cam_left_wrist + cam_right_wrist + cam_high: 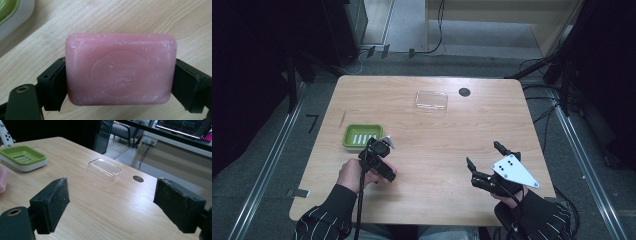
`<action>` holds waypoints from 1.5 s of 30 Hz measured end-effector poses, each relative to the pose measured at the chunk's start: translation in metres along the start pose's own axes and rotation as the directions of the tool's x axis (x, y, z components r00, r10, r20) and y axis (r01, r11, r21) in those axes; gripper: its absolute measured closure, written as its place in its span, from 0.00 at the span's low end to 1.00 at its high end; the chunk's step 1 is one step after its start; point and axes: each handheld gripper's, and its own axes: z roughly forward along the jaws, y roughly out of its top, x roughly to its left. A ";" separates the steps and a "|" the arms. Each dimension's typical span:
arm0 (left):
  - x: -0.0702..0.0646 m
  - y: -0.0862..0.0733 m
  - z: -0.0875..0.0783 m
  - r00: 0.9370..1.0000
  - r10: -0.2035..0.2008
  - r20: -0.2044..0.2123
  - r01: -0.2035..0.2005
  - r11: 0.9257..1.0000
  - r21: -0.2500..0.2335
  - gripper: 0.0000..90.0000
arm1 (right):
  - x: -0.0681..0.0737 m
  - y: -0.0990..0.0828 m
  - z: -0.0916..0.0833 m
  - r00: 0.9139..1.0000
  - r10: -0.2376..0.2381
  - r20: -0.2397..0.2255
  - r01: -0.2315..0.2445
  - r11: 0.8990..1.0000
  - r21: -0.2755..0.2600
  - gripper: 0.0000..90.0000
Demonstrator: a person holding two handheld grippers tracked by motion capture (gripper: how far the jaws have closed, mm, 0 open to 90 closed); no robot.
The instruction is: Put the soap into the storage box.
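A pink bar of soap with a stamped oval mark sits crosswise between the jaws of my left gripper, which is shut on its two short ends. In the high view the left gripper is just right of the green soap dish, and the gripper body hides the bar. My right gripper is open at the front right of the table, holding nothing. In the right gripper view its jaws stand wide apart, and an edge of the soap shows at the far left.
The green soap dish rests on a white base. A clear plastic lid lies at the back centre of the table, beside a round cable hole. Bare wood spans the space between the grippers.
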 end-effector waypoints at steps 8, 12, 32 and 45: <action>0.003 -0.001 -0.003 1.000 -0.003 0.002 0.003 1.000 -0.001 0.15 | 0.000 0.000 0.000 1.000 -0.002 -0.002 0.002 1.000 -0.003 0.15; 0.006 -0.002 -0.003 1.000 -0.005 0.002 0.005 1.000 -0.004 0.15 | 0.000 0.000 0.000 1.000 -0.002 -0.003 0.002 1.000 -0.002 0.15; 0.016 -0.003 -0.014 1.000 -0.025 -0.001 0.025 1.000 -0.017 0.15 | 0.000 0.000 0.000 1.000 -0.007 -0.006 0.007 1.000 0.000 0.15; 0.031 -0.001 -0.020 0.998 -0.060 -0.007 0.060 0.998 -0.033 0.15 | 0.000 0.000 0.000 1.000 -0.007 -0.007 0.007 1.000 0.001 0.15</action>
